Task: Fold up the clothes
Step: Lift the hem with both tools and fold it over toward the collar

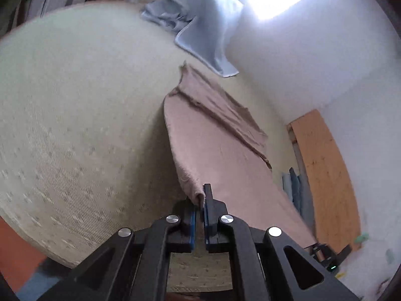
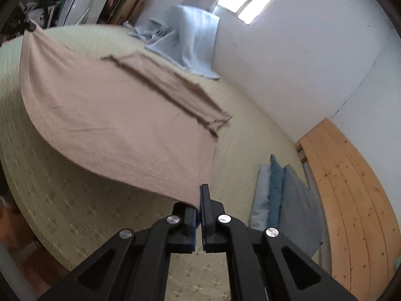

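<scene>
A dusty-pink cloth [image 2: 107,115] is stretched above the pale patterned mattress [image 2: 75,213], lifted at its near edge while its far part lies on the bed. My left gripper [image 1: 200,200] is shut on one near corner of the pink cloth [image 1: 225,155]. My right gripper [image 2: 199,200] is shut on the other near corner. In the right wrist view the left gripper [image 2: 31,26] shows as a small dark shape at the cloth's far-left corner. In the left wrist view the right gripper [image 1: 325,253] appears at the lower right, under the cloth's edge.
A light-blue blanket [image 2: 190,42] is heaped at the far end of the bed against the white wall. Folded blue and grey cloths [image 2: 283,200] lie at the bed's right side beside a wooden board [image 2: 351,200]. Bags and boxes [image 2: 82,2] stand beyond the bed.
</scene>
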The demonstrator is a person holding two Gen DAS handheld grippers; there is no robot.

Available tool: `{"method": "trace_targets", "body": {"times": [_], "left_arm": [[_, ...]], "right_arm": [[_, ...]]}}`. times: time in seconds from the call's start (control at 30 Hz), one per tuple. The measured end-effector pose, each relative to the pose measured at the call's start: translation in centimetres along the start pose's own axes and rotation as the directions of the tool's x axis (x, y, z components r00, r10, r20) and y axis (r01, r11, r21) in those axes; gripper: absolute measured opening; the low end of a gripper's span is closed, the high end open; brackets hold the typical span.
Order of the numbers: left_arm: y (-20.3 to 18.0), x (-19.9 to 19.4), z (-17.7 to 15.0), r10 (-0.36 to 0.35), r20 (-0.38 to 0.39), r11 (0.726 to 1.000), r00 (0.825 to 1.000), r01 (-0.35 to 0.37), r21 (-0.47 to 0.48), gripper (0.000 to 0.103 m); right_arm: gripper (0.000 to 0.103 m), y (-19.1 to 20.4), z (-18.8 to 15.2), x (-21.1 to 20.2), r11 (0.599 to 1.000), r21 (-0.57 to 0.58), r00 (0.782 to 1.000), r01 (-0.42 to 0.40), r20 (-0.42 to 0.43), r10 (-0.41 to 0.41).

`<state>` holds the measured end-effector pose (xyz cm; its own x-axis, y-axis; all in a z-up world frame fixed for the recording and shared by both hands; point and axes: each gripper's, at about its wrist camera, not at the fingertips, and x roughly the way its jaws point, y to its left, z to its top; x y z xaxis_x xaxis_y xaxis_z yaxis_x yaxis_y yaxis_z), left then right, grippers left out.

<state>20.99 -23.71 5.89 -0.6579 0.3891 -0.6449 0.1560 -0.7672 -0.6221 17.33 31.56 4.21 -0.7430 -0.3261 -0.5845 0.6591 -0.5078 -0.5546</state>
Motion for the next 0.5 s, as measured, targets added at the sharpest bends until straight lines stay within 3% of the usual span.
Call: {"method": "trace_targets", "body": {"times": [0.17,0.5], "left_arm": [[-1.5,-2.3,0.5,0.002,0.029,0.997,1.000,-0.004,0.076,0.003],[-1.9,-8.0,-1.3,-0.026,0.033,0.999,0.999,0.024,0.042,0.003]], "right_arm": [[0.000,-0.9,2.3,-2.8,1.000,-0.002,0.999,0.005,0.045,-0.005],[0.000,-1.0,2.2,-7.4,0.994,-0.101,0.999,-0.039,0.017,0.041]]}}
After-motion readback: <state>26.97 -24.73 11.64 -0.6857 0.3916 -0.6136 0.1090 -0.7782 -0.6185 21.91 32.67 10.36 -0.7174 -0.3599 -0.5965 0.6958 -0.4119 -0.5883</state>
